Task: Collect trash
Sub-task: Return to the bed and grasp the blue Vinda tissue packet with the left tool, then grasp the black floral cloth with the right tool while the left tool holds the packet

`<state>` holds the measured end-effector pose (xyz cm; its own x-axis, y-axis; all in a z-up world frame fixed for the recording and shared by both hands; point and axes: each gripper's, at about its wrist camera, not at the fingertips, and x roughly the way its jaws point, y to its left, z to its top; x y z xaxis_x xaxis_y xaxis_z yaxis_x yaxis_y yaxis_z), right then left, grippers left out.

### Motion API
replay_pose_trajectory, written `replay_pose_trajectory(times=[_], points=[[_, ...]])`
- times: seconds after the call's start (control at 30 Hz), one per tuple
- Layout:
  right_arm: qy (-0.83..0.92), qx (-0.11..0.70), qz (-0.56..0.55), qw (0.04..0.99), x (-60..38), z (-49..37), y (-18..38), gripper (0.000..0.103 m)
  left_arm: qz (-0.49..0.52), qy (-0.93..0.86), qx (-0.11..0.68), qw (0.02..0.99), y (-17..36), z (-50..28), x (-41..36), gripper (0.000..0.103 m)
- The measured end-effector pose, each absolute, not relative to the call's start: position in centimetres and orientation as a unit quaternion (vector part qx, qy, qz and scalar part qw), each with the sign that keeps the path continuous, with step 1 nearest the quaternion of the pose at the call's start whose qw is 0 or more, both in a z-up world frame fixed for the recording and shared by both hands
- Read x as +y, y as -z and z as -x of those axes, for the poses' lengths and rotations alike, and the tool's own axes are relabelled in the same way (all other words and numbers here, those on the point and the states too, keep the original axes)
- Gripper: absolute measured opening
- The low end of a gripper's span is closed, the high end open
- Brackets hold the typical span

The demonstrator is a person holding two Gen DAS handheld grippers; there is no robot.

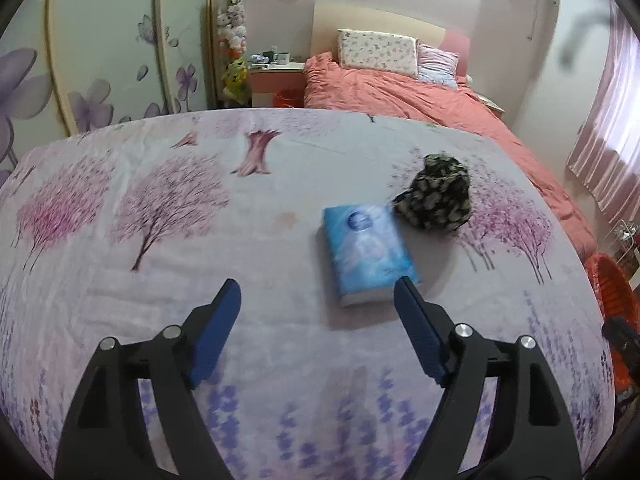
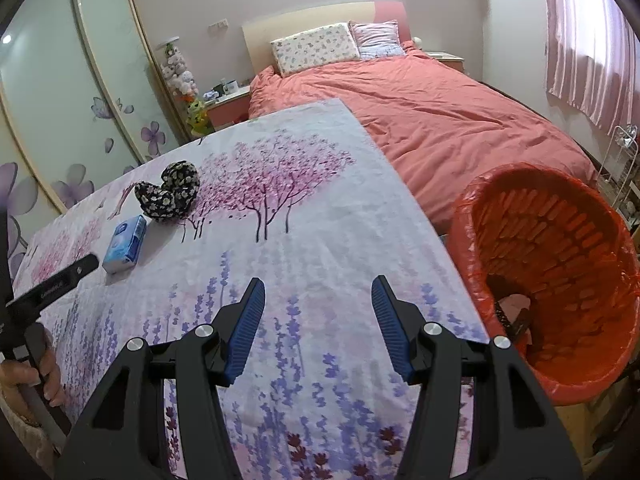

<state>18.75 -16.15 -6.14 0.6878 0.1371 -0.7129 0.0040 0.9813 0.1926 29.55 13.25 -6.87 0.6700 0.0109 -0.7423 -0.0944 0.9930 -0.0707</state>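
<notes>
A blue tissue pack [image 1: 366, 254] lies on the floral tablecloth [image 1: 160, 208], just ahead of my open, empty left gripper [image 1: 318, 292]; its right finger tip sits at the pack's near corner. A black floral fabric piece [image 1: 434, 192] lies behind the pack. In the right wrist view the pack [image 2: 125, 244] and the fabric [image 2: 168, 192] lie far left. My right gripper [image 2: 318, 292] is open and empty above the cloth. An orange bin [image 2: 560, 280] lined with a red bag stands right of the table, some trash inside.
A bed with a salmon duvet [image 2: 440, 120] and pillows lies beyond the table. A nightstand [image 1: 276, 76] with mugs stands by the wardrobe [image 1: 100, 60]. Pink curtains [image 2: 592, 40] hang at right. The other handle and a hand [image 2: 36, 360] show at left.
</notes>
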Motion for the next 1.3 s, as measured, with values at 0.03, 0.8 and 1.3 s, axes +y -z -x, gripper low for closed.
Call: replay_pose_trajectory(times=[0.03,0.8,1.3], points=[[-0.038,0.394,-0.087,0.914,-16.0,-18.7,6.2,0.056,0.050,-0.025,0.408,0.911,6.9,-30.2,12.6,0.078],[-0.055,0.416,-0.064,0.905,-13.5,-19.3,7.4,0.056,0.000,-0.134,0.441,0.887,9.2,-31.1,19.3,0.053],[-0.120,0.405,-0.062,0.905,-3.0,-25.0,5.5,0.056,0.051,-0.121,0.439,0.889,9.3,-30.5,22.5,0.055]])
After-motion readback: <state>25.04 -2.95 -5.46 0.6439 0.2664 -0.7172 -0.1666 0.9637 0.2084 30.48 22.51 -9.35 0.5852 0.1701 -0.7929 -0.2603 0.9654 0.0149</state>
